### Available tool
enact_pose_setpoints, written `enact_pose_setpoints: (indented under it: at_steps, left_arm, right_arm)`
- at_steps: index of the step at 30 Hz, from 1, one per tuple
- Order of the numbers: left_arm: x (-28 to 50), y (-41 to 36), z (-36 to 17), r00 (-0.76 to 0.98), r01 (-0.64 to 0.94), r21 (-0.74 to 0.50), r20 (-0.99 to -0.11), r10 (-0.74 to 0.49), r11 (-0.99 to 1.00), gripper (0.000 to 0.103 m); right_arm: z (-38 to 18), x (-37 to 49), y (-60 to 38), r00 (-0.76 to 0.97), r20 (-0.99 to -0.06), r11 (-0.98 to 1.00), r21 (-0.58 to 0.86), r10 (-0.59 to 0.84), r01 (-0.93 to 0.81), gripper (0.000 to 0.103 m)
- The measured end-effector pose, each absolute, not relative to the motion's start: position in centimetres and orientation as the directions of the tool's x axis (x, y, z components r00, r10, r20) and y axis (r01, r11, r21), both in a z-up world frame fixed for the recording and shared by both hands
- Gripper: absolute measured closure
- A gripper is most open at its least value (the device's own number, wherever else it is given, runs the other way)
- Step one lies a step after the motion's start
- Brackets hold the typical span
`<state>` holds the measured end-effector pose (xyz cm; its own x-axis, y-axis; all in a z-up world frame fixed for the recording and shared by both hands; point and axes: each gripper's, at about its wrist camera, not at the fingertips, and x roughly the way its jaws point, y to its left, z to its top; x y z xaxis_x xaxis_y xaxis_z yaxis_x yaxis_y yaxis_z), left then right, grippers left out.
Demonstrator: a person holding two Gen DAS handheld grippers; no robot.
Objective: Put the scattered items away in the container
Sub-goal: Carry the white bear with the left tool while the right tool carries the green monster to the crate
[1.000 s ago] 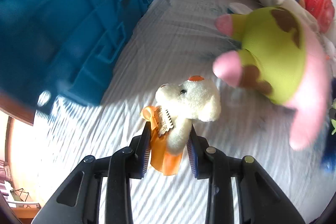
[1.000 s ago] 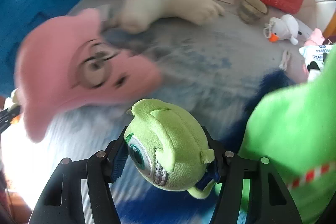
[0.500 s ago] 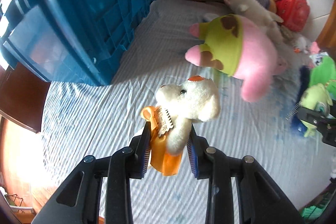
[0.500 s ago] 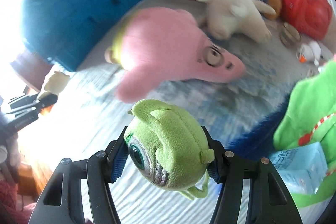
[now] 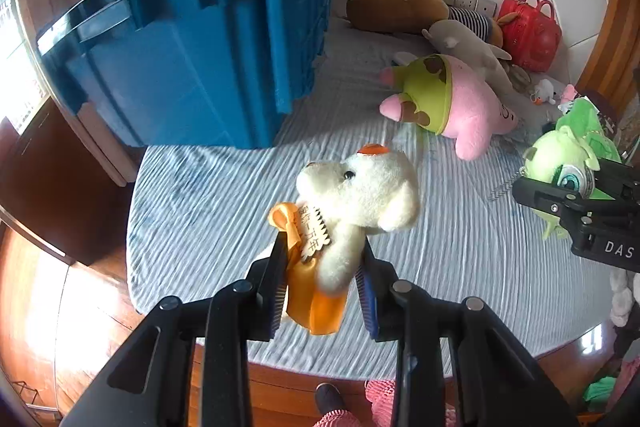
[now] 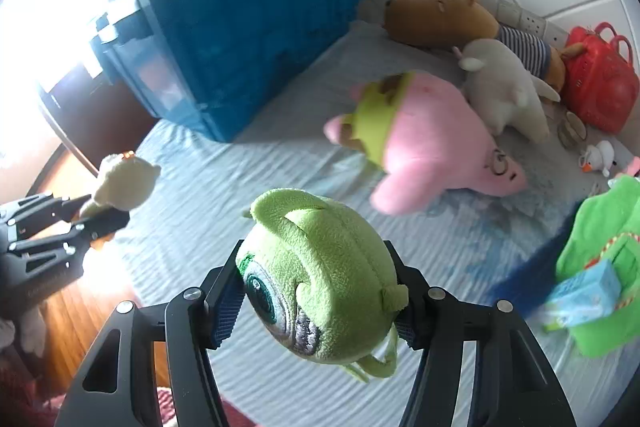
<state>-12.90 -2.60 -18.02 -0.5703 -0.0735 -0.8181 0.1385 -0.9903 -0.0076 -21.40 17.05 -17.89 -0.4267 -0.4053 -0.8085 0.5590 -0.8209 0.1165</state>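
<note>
Both tongs [image 5: 322,281] [image 6: 316,301] risen, gripping bear [image 5: 360,195], green plush [image 6: 320,275]; crate [image 5: 192,59] rim visible

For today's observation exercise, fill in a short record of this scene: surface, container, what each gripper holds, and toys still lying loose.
surface: bed with striped sheet
container: blue crate, at the bed's far left
left gripper: shut on white teddy bear
right gripper: shut on green one-eyed plush
loose toys: pink star plush, brown bear, grey plush
</note>
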Motion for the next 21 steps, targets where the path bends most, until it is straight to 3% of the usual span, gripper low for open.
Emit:
enact_pose_setpoints:
  at_steps: [10, 21]
  left_arm:
    - [-6.2, -6.1, -16.3, -0.597, 0.198, -0.014, -0.795, -0.11, -0.98, 0.073]
    - [-1.8, -7.0, -14.6, -0.573, 0.358, 0.038, -0.78, -0.252, -0.933, 0.073]
  right_arm:
    - [-16.1, -15.2, 12.1, -0.427, -0.798, -0.783, 0.088, -0.426, 0.615, 0.041]
    - [-15.0, -13.5, 8.0, -0.348, -0.782, -0.646, 0.09, -0.517, 0.758, 0.041]
